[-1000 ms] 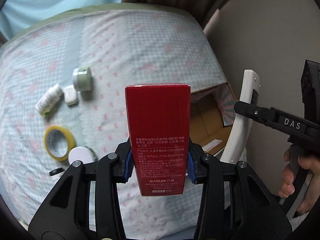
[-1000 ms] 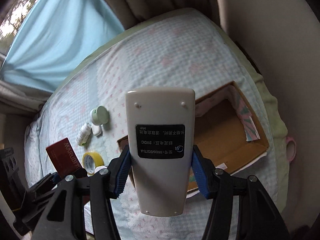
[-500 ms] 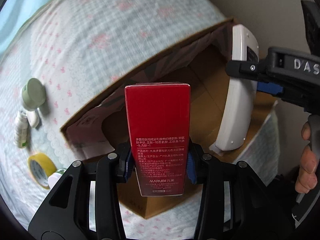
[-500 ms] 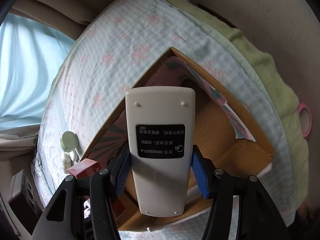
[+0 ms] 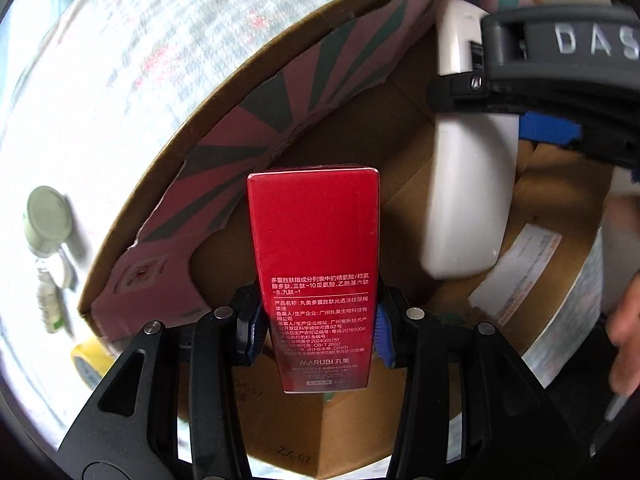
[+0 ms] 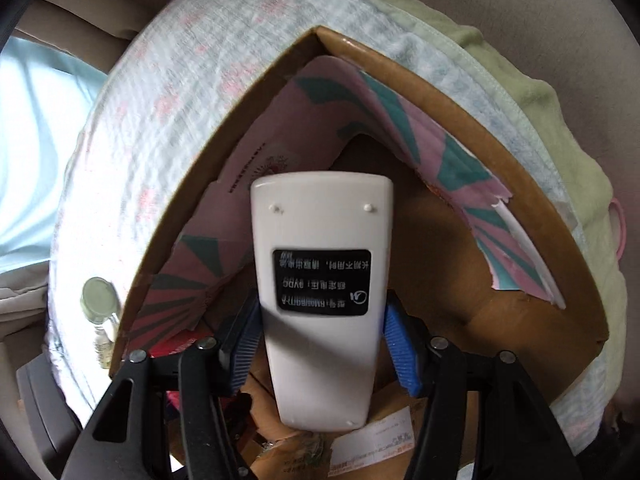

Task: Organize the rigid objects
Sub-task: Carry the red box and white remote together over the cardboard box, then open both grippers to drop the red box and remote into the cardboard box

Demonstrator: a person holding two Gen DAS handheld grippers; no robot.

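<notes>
Two grippers each hold one thing over the big cardboard box (image 5: 352, 128) on the bed. On the far left, out on the bed cover (image 5: 120, 80), a green-lidded jar (image 5: 46, 220), a small white bottle (image 5: 50, 304) and a yellow tape roll (image 5: 90, 360) lie near the box, waiting their turn.

Next comes the left gripper (image 5: 318, 330). Its blue pads (image 5: 380, 332) squeeze the sides of the red box (image 5: 316, 272), which stands up straight over the open box, near its left wall.

To the right, the right gripper (image 6: 320, 350) is clamped tight on the white remote (image 6: 320, 292). In the left view the remote (image 5: 468, 196) hangs further right, its low end down inside the box, over a white paper slip (image 5: 516, 268) on the floor.

I think the step now is dropping both things into the box. Next, each gripper should go lower until its thing rests on the box floor, then let go. The two should stay apart so they do not bump. The pink and green paper lining (image 6: 452, 184) could catch an edge.
</notes>
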